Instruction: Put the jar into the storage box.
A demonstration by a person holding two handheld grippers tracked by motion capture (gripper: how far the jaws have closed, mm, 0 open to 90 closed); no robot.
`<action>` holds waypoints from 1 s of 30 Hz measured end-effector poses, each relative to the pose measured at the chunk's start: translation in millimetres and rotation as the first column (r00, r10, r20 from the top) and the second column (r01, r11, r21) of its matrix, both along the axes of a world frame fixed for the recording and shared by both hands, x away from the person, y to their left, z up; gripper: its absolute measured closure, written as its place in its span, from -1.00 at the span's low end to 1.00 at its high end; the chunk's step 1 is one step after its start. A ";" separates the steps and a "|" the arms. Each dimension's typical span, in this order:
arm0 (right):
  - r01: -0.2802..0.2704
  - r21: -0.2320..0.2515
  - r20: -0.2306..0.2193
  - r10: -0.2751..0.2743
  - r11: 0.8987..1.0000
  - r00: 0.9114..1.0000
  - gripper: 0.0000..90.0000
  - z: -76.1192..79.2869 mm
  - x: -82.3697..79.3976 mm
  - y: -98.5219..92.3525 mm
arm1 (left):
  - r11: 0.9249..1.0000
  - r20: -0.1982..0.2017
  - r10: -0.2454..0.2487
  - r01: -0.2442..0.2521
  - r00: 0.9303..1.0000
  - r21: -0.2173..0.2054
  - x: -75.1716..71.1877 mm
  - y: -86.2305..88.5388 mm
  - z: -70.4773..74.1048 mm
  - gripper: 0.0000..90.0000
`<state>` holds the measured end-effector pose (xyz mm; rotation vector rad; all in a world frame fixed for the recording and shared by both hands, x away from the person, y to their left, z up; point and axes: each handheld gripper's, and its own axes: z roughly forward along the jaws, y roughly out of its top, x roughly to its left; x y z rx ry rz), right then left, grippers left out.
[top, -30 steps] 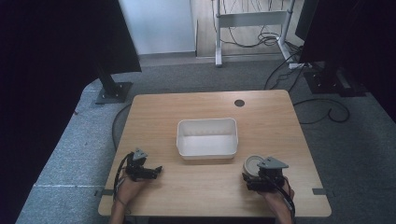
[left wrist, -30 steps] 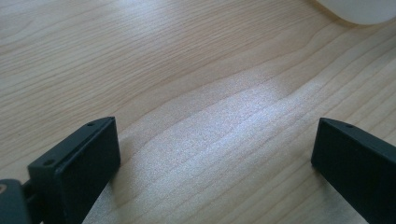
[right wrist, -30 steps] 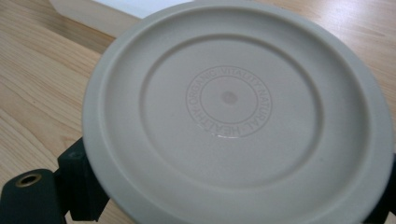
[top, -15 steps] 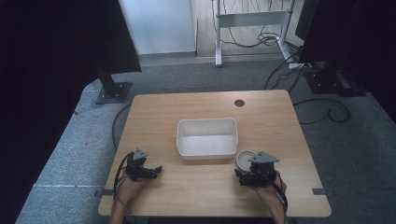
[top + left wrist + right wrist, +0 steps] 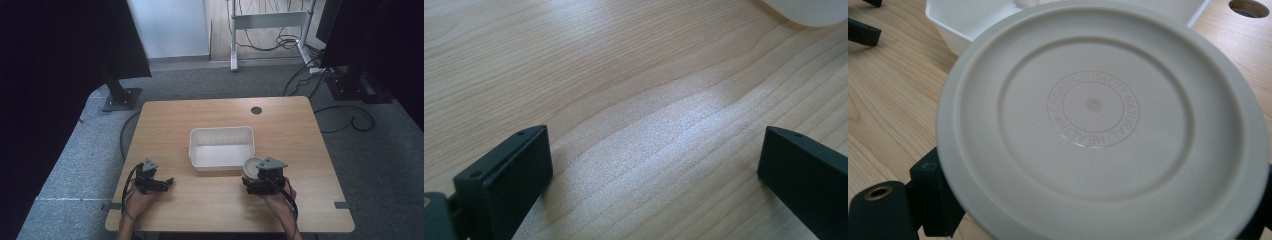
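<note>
A lab: wooden table (image 5: 210,120), black curtains (image 5: 60,50), trailing floor cables (image 5: 345,107).

1. The counter (image 5: 210,122) is light wood, rectangular with rounded corners.
2. A round cable hole (image 5: 256,110) sits near its far edge.
3. A white rectangular tub (image 5: 221,148) stands at its middle.

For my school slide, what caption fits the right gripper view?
Right gripper holding a round cream lid above the wooden table, near the white tub.
</note>
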<state>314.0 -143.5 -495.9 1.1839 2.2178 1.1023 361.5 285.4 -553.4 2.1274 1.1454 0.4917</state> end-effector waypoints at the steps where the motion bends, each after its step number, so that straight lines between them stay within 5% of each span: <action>1: 0.000 0.000 0.000 0.000 1.000 1.000 -0.79 0.0 0.0 0.0 | 1.000 0.000 0.000 0.000 1.000 0.000 0.0 0.0 0.0 -0.98; 30: -0.067 0.009 0.024 0.067 0.998 0.997 -0.79 19.7 33.0 49.3 | 1.000 -0.001 -0.001 0.001 1.000 -0.001 0.4 -0.1 0.0 -0.98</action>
